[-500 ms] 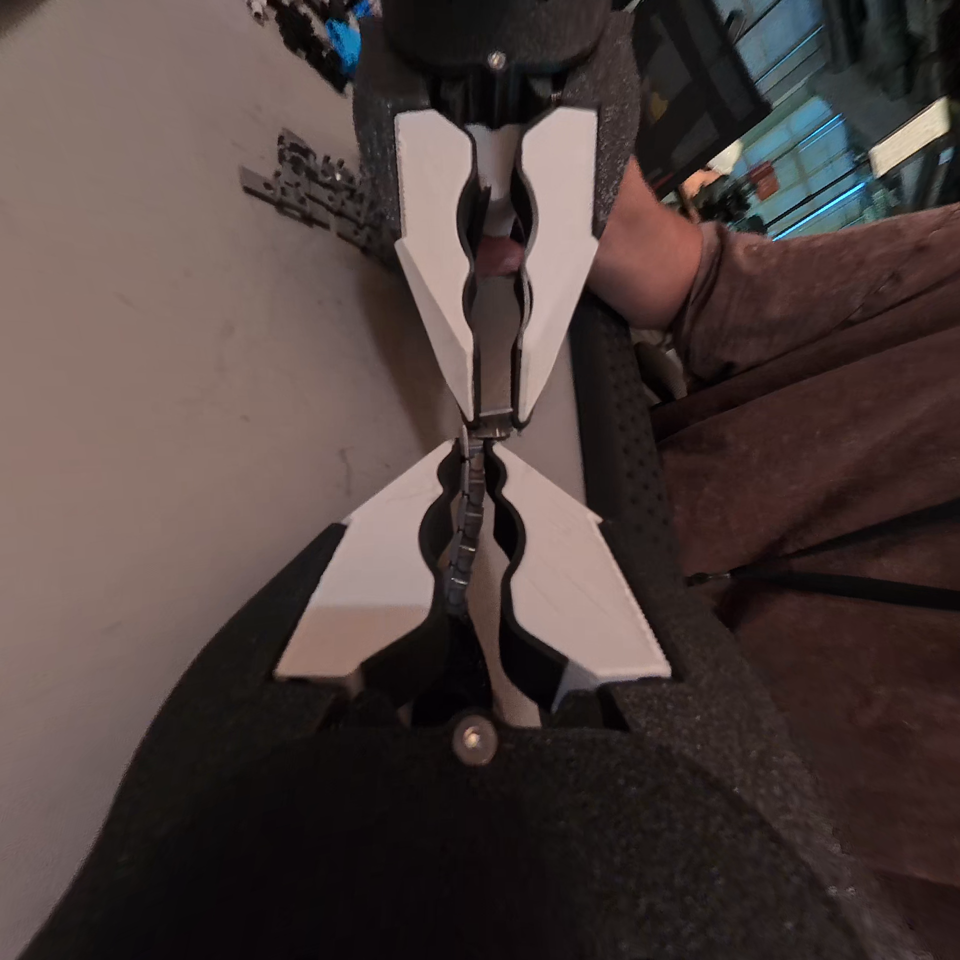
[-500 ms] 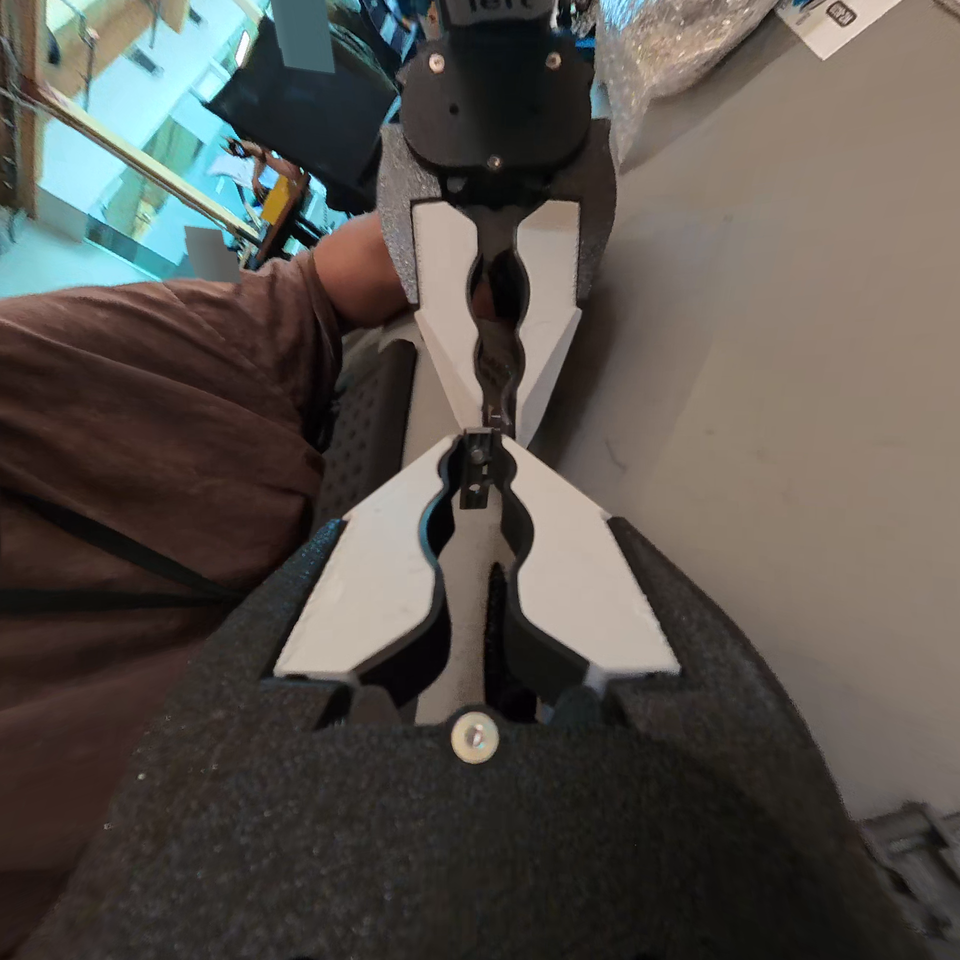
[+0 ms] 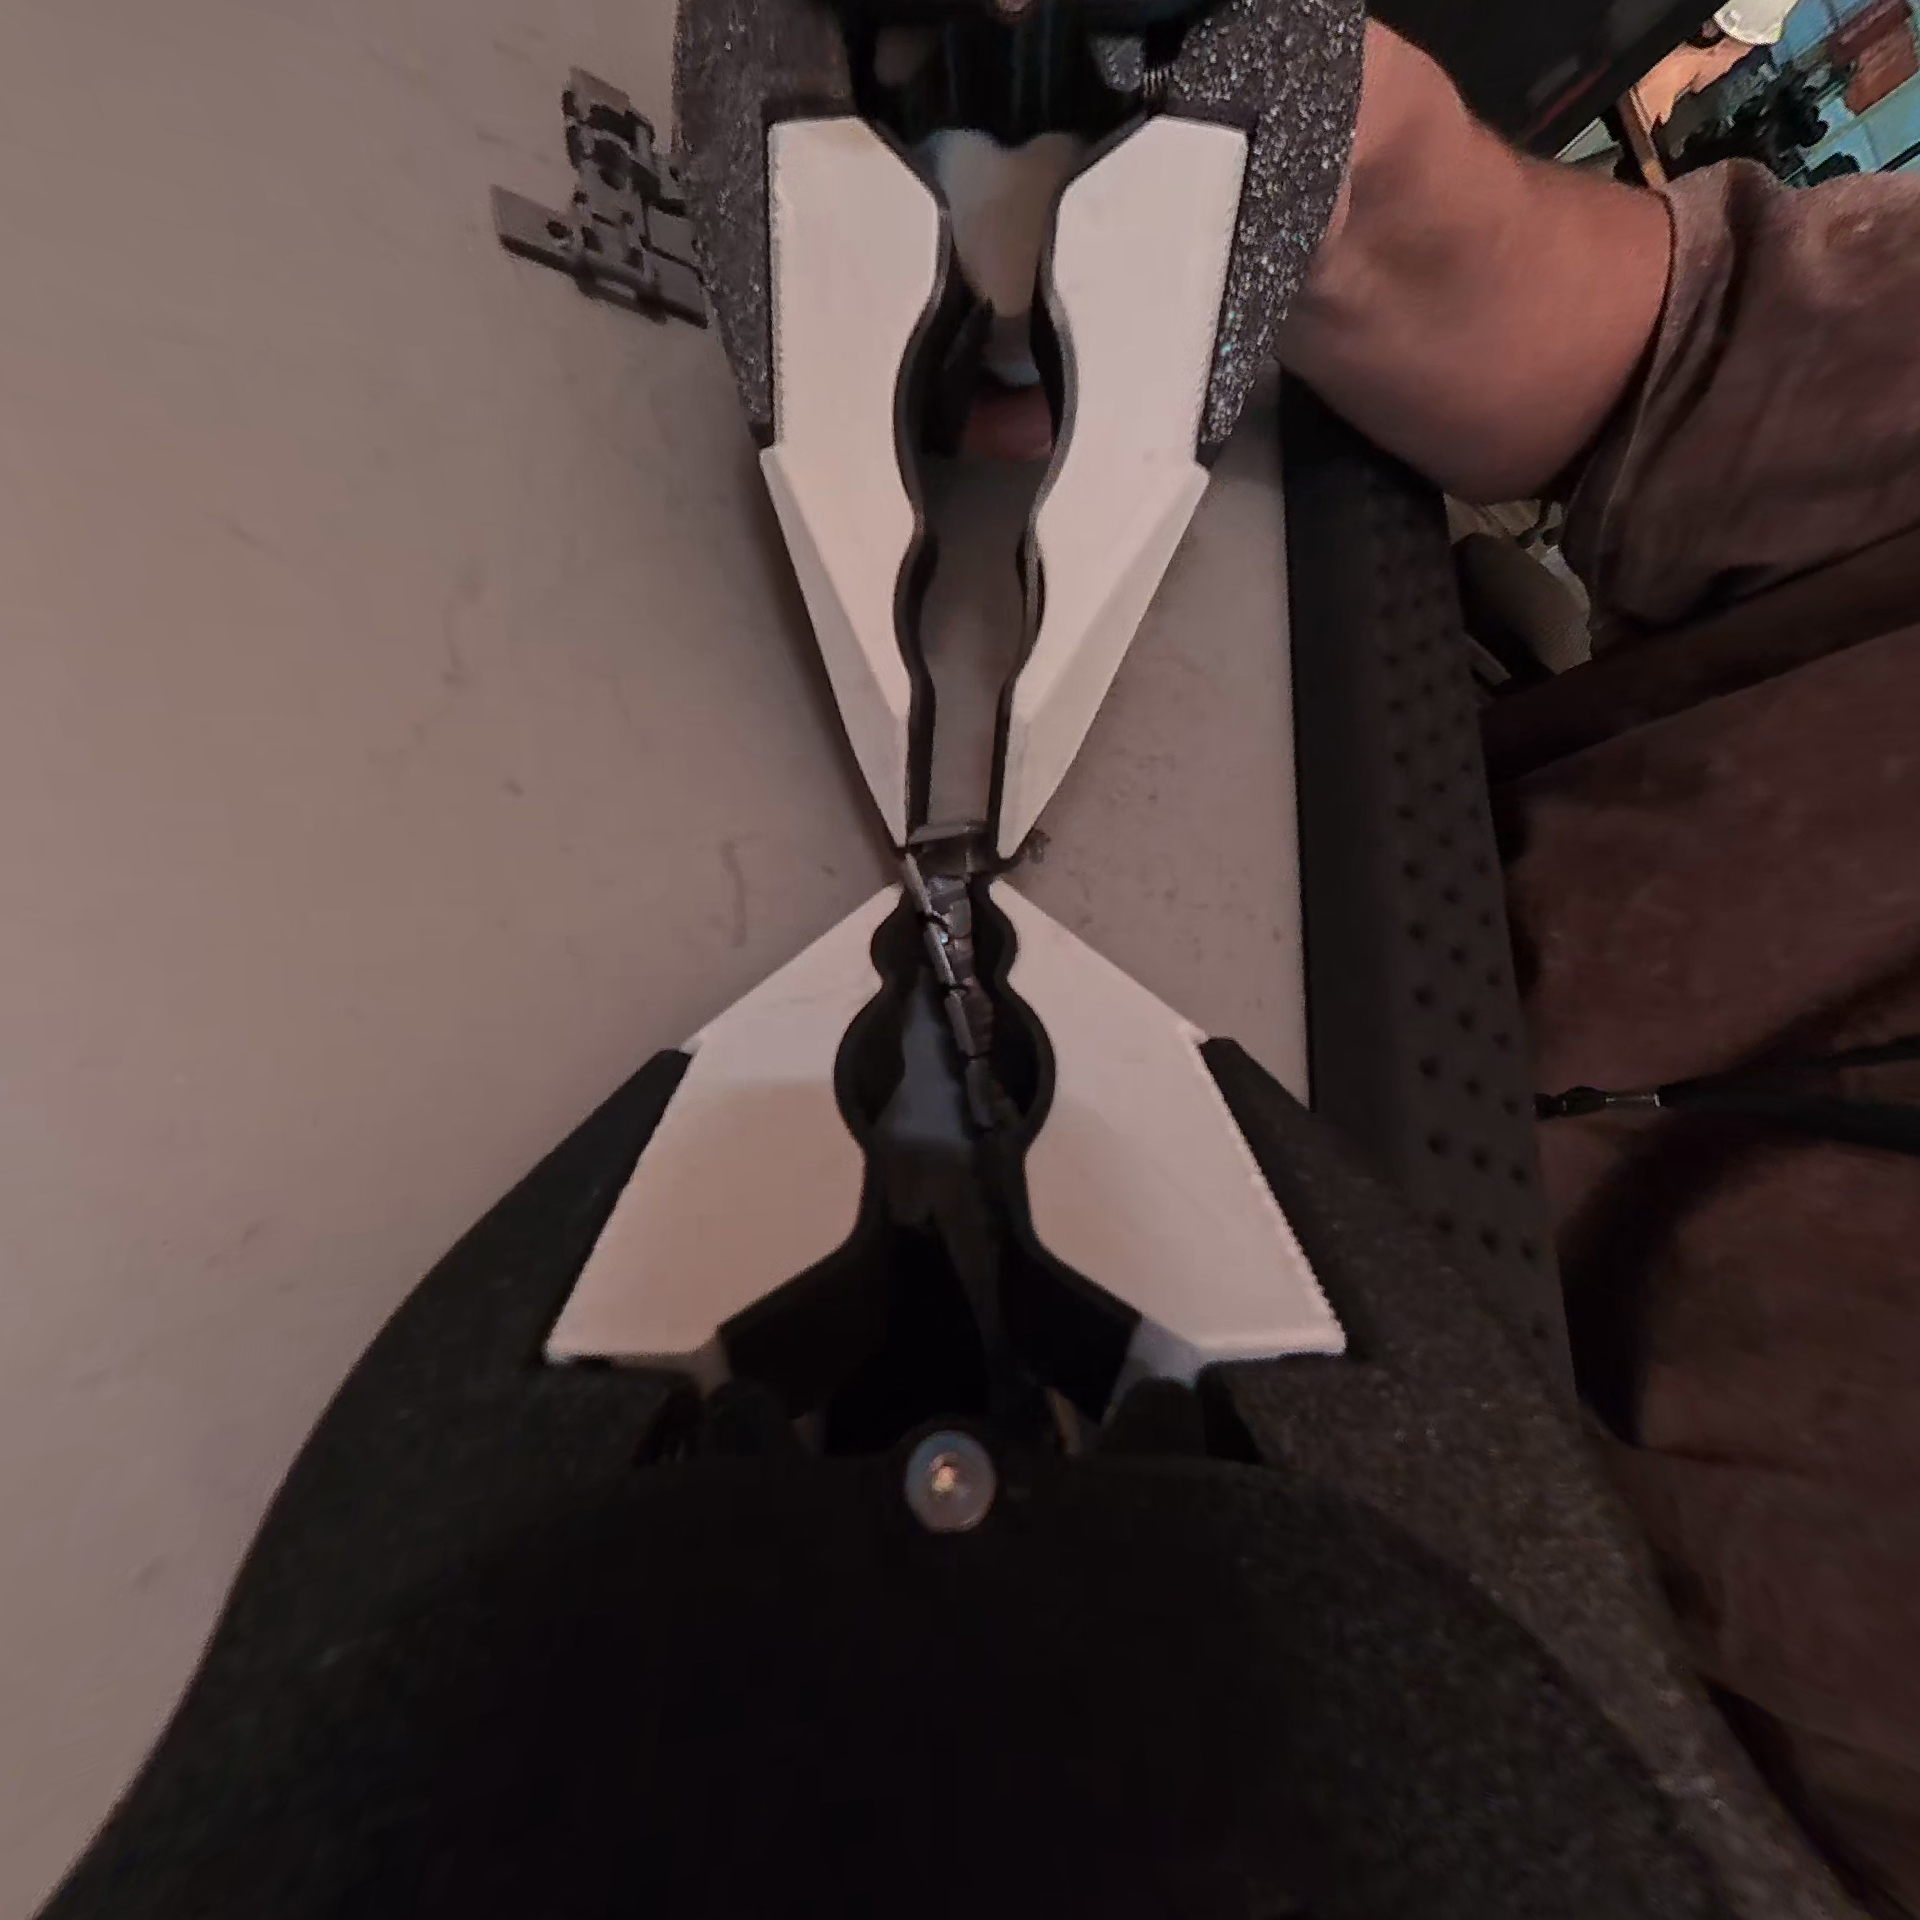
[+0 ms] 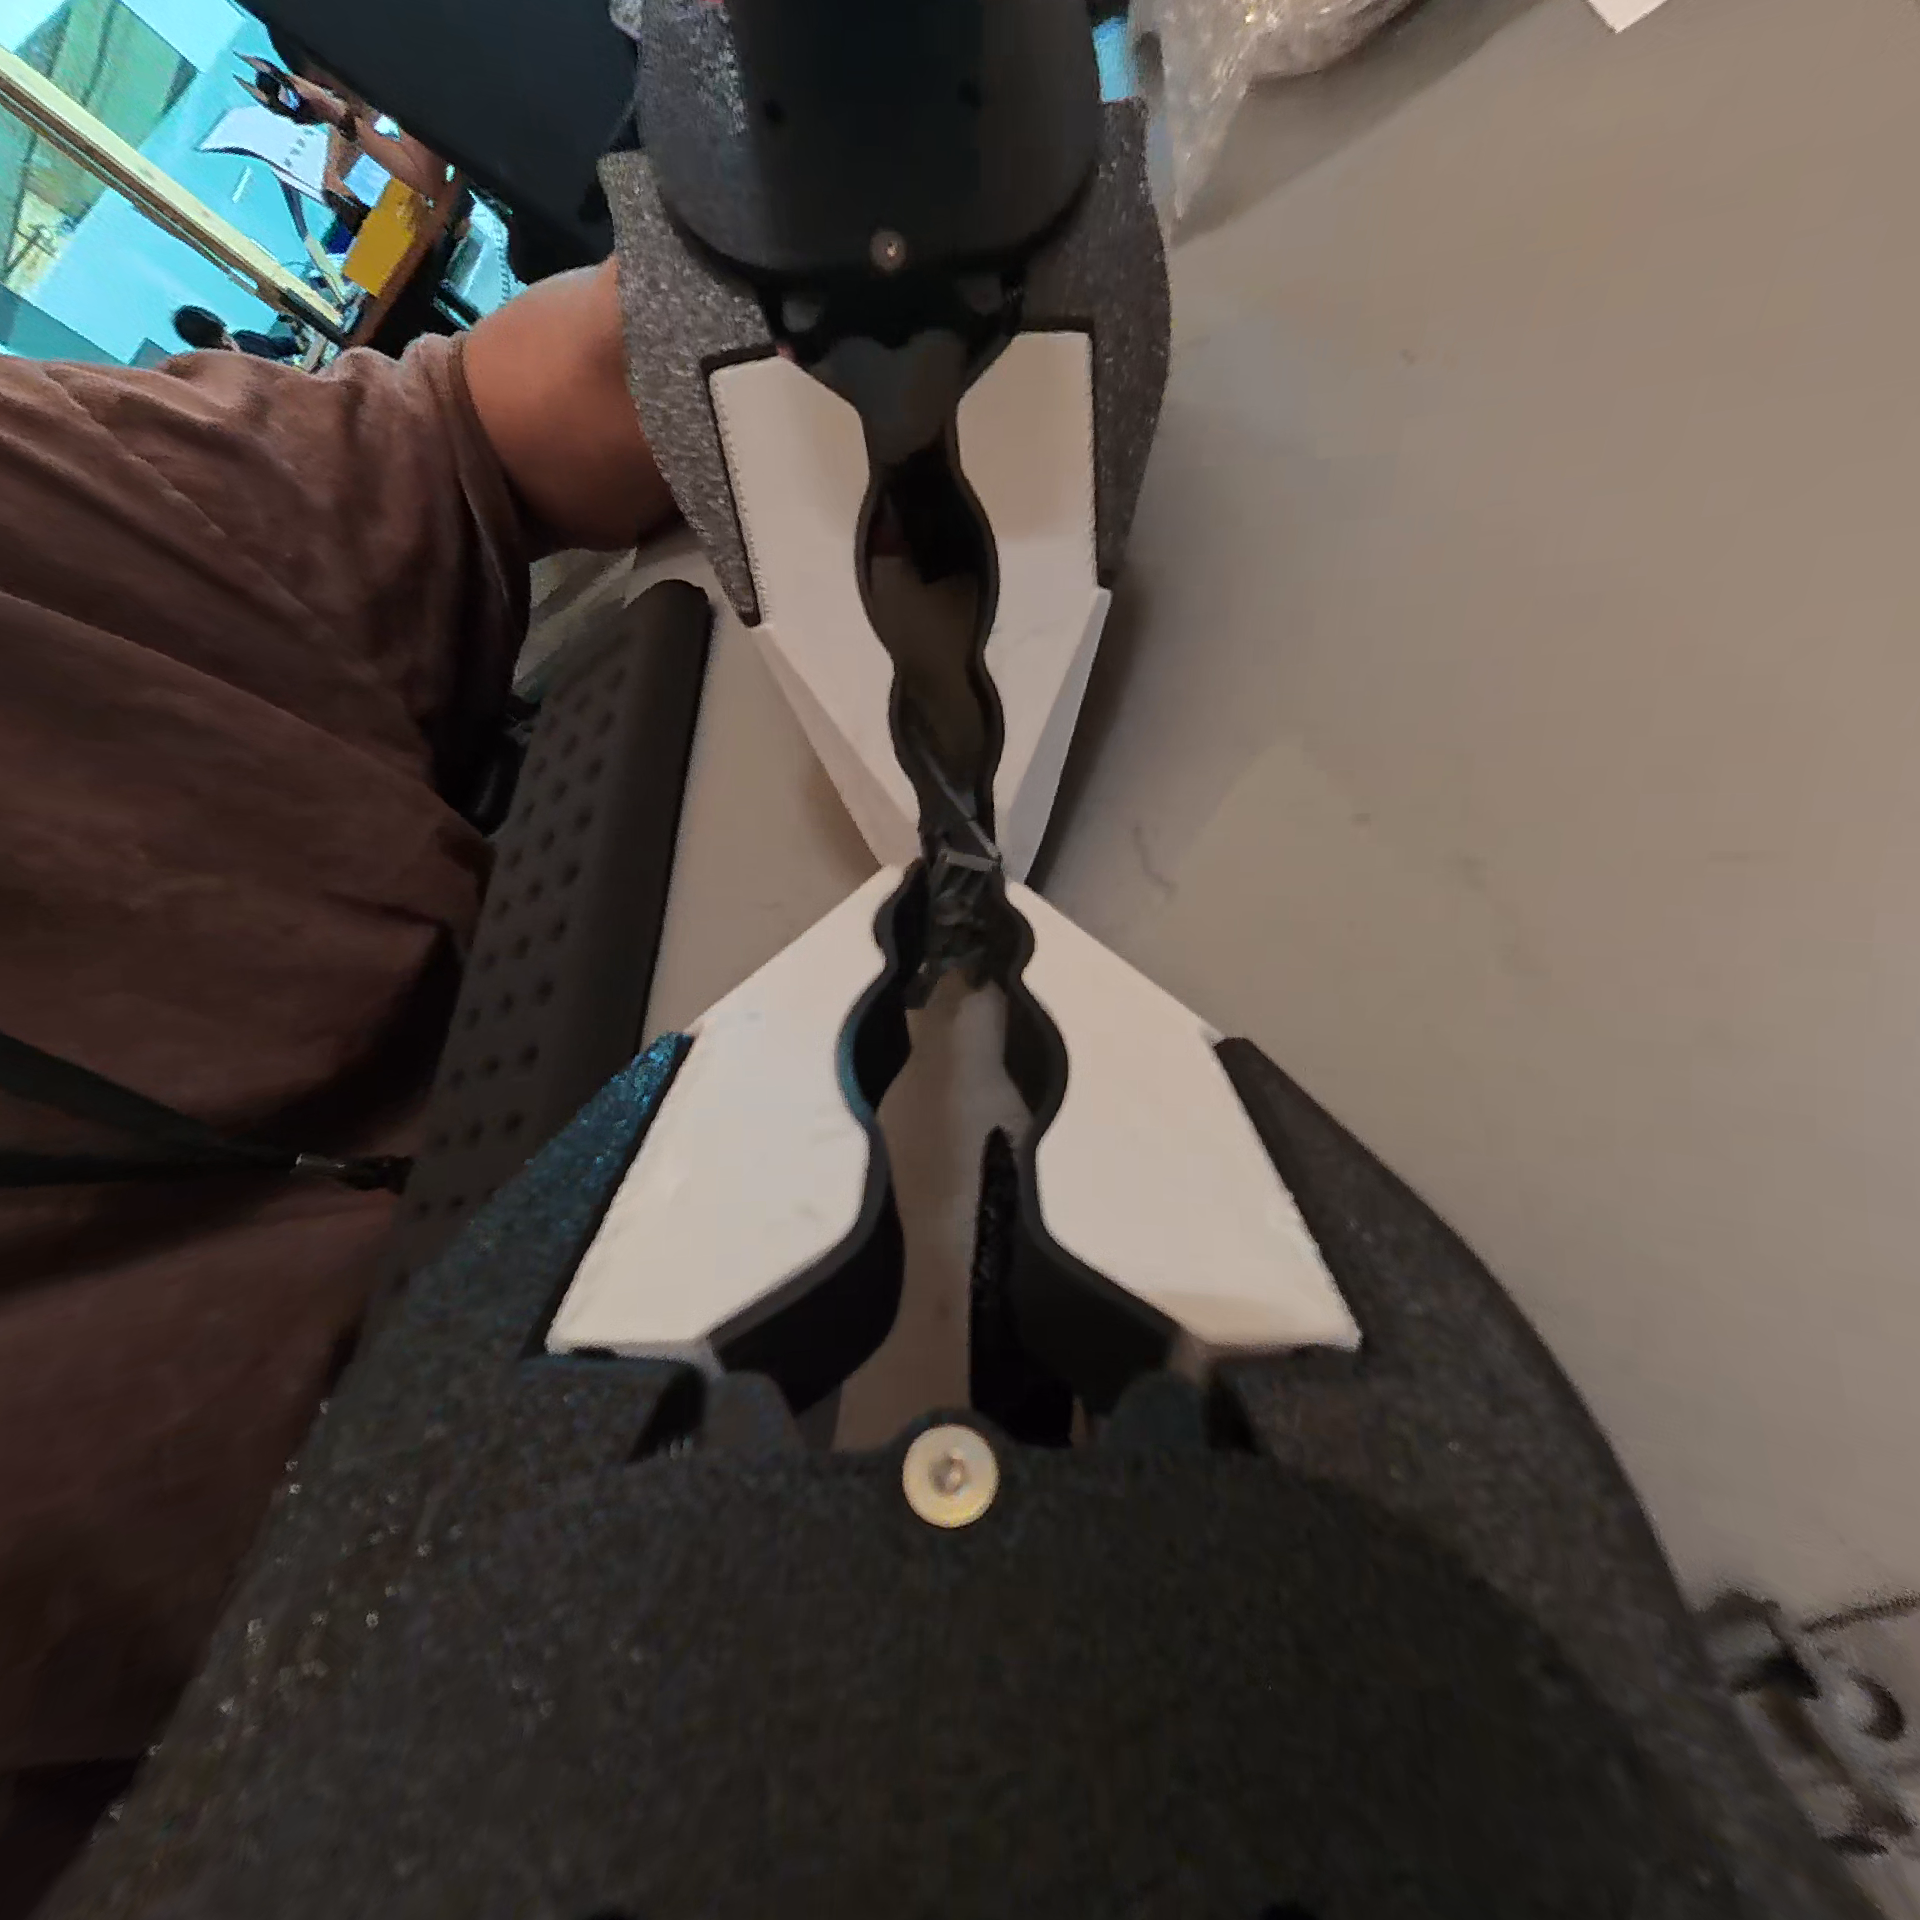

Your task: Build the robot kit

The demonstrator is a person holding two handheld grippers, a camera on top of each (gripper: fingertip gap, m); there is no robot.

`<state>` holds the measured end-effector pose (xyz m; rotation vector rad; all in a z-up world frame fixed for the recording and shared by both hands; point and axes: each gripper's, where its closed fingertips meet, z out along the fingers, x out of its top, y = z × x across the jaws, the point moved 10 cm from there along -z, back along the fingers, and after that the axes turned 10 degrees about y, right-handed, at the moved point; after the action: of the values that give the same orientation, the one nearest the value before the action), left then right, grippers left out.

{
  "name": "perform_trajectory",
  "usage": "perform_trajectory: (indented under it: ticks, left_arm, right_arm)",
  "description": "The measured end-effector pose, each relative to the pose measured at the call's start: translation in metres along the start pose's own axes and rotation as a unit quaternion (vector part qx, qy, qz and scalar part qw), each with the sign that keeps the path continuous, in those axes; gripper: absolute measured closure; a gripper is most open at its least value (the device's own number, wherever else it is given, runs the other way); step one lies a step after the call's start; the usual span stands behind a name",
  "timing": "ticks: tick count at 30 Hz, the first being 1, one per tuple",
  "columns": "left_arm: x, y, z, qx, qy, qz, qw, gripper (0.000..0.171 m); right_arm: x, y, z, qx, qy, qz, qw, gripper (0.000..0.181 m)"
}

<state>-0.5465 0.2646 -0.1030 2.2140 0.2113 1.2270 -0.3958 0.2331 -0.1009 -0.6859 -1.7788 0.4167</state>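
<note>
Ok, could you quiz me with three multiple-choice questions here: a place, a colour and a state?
1. Where do the loose grey parts lie? A in a bowl; B on the table; C on a shelf.
2. What colour are the tongs' fingers? A red; B green; C white.
3. How are the left tongs? A wide open; B shut on a grey strip; C lying empty.
Answers: B, they rest on the pale tabletop; C, every finger shows white; B, the strip sits pinched between them, opposite the right tongs, which pinch a small grey piece.
</note>
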Motion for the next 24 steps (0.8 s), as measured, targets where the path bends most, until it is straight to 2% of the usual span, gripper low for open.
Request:
perform_trajectory:
  ticks: [6,9,12,15,17,21,24]
  left_arm:
    - [0.000,-0.002,0.000,0.000,-0.002,-0.003,1.000,0.162]
    - [0.000,-0.001,0.001,-0.004,-0.001,-0.007,1.000,0.163]
    - [0.000,0.000,0.001,-0.010,0.000,-0.006,1.000,0.164]
    - [0.000,-0.001,0.001,-0.011,0.000,-0.010,1.000,0.164]
    - [0.000,-0.001,0.001,-0.011,0.000,-0.011,1.000,0.164]
    - [-0.001,-0.003,0.000,-0.013,-0.002,-0.020,1.000,0.164]
    - [-0.001,-0.004,-0.001,-0.016,-0.003,-0.027,1.000,0.164]
  right_arm:
    - [0.000,0.001,-0.001,-0.011,0.002,-0.005,1.000,0.171]
    - [0.000,0.002,-0.003,-0.004,0.007,0.022,1.000,0.168]
    - [0.000,0.010,-0.011,-0.050,0.009,0.034,0.998,0.173]
    - [0.003,0.004,-0.013,-0.011,0.015,0.040,0.999,0.175]
    - [0.005,0.002,-0.015,-0.019,0.019,0.036,0.999,0.174]
    - [0.003,-0.002,-0.019,-0.067,-0.036,0.017,0.997,0.165]
    - [-0.001,-0.017,-0.017,-0.090,-0.104,-0.095,0.986,0.164]
